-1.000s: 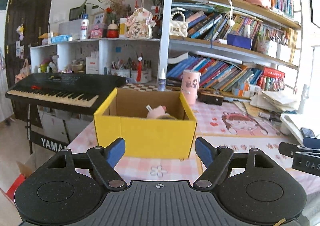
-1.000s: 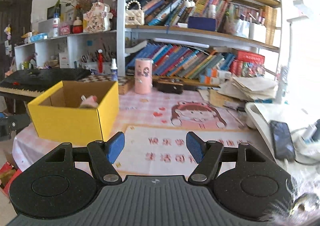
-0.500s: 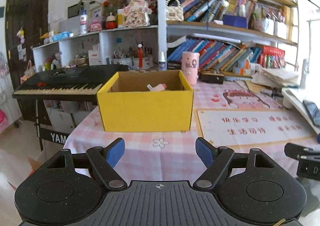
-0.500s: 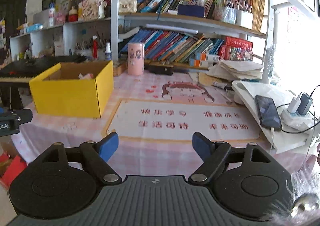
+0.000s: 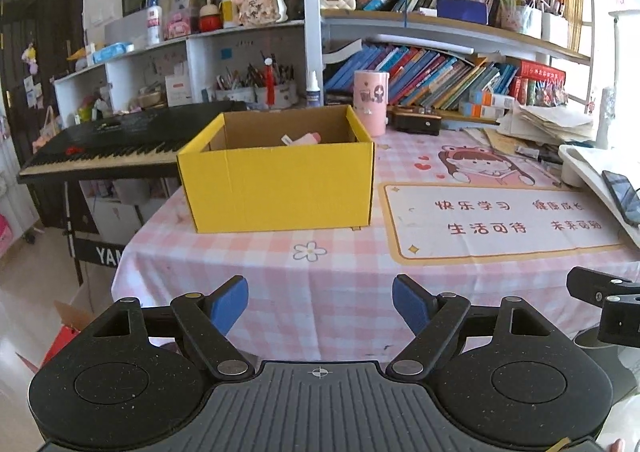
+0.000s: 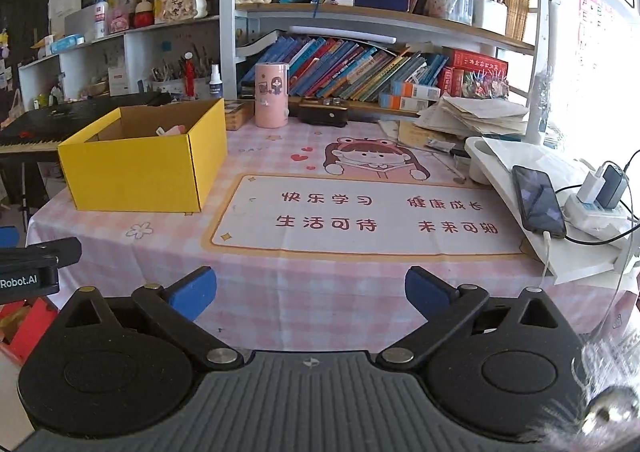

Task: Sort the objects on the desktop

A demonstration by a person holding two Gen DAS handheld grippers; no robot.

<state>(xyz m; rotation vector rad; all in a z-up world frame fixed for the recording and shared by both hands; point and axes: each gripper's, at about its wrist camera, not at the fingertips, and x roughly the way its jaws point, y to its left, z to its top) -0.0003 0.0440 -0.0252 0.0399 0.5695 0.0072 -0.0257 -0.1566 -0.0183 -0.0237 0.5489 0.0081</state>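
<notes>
A yellow cardboard box (image 5: 276, 182) stands open on the pink checked tablecloth (image 5: 320, 284); it also shows in the right wrist view (image 6: 144, 168). A pink item (image 5: 302, 139) lies inside it, also seen in the right wrist view (image 6: 172, 130). My left gripper (image 5: 320, 302) is open and empty, held back off the table's near edge, facing the box. My right gripper (image 6: 310, 290) is open and empty, over the near edge in front of a printed desk mat (image 6: 360, 212).
A pink cylinder cup (image 6: 272, 95) and a dark case (image 6: 323, 113) stand at the back before bookshelves. A phone (image 6: 538, 200) and charger strip (image 6: 596, 200) lie on a white stand at right. A black keyboard (image 5: 120, 144) stands left of the table.
Both grippers have pulled back from the box to the near edge of the table, so the box looks smaller and farther. Both jaws stay open and empty.
</notes>
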